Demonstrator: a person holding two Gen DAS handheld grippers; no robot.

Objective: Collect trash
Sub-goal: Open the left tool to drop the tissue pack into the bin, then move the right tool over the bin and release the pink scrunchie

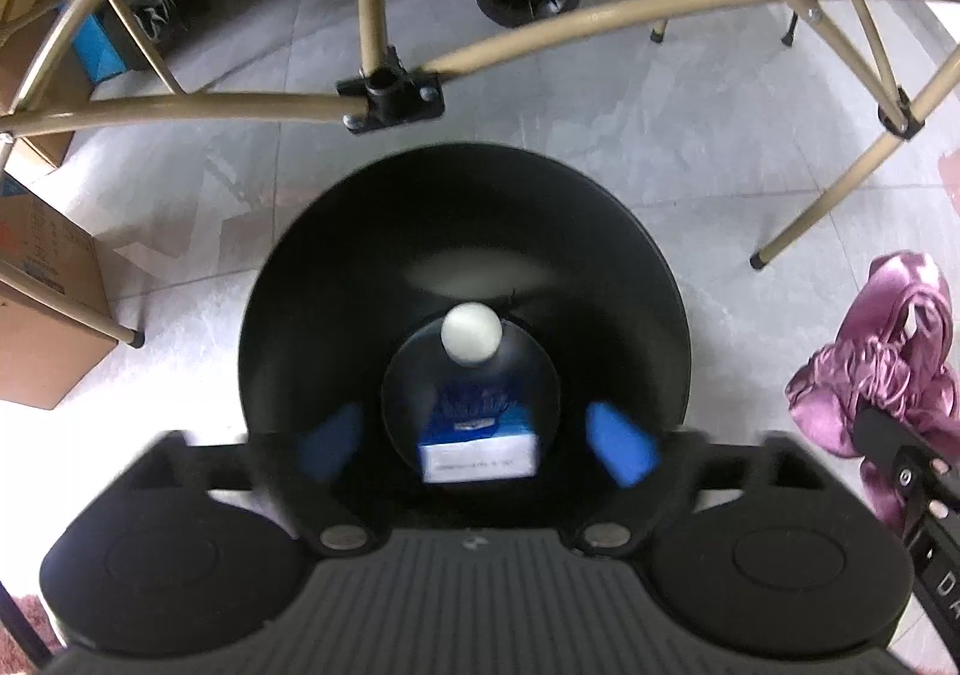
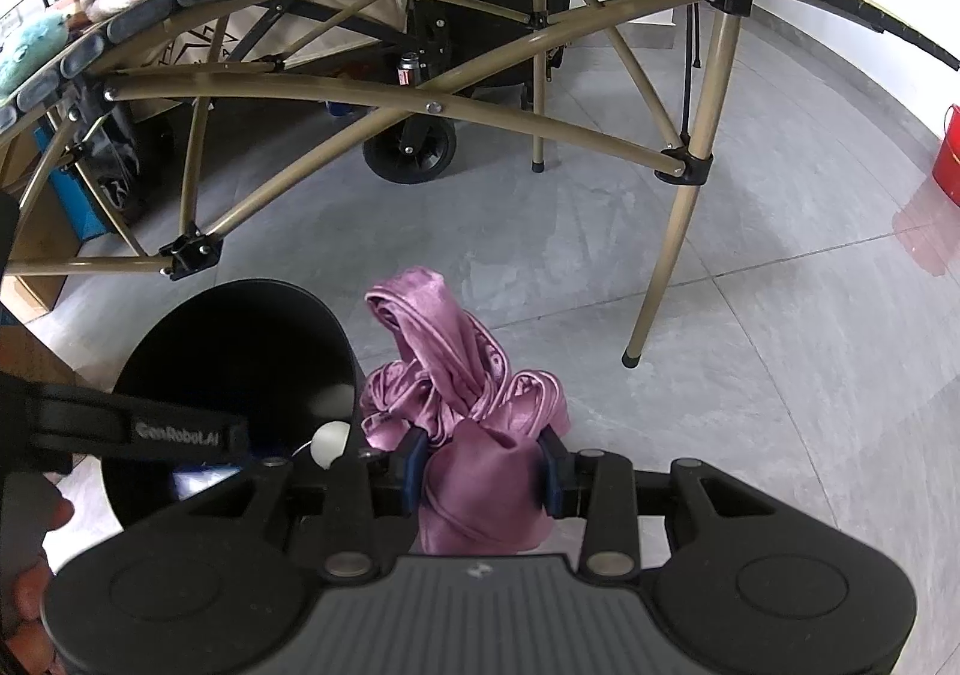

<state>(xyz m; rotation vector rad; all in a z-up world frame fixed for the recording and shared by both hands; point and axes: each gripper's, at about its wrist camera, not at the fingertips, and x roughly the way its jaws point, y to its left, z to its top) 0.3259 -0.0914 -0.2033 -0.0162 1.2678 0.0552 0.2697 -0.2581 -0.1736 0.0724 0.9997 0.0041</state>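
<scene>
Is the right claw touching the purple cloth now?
Touching. The right wrist view shows the right claw with both blue pads pressed against the sides of the bunched purple cloth, with no gap on either side.

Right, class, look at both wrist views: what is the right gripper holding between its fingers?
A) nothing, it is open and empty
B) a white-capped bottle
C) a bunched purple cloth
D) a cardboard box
C: in the right wrist view the right gripper is closed on the bunched purple cloth, while the white-capped bottle lies inside the black bin.
</scene>
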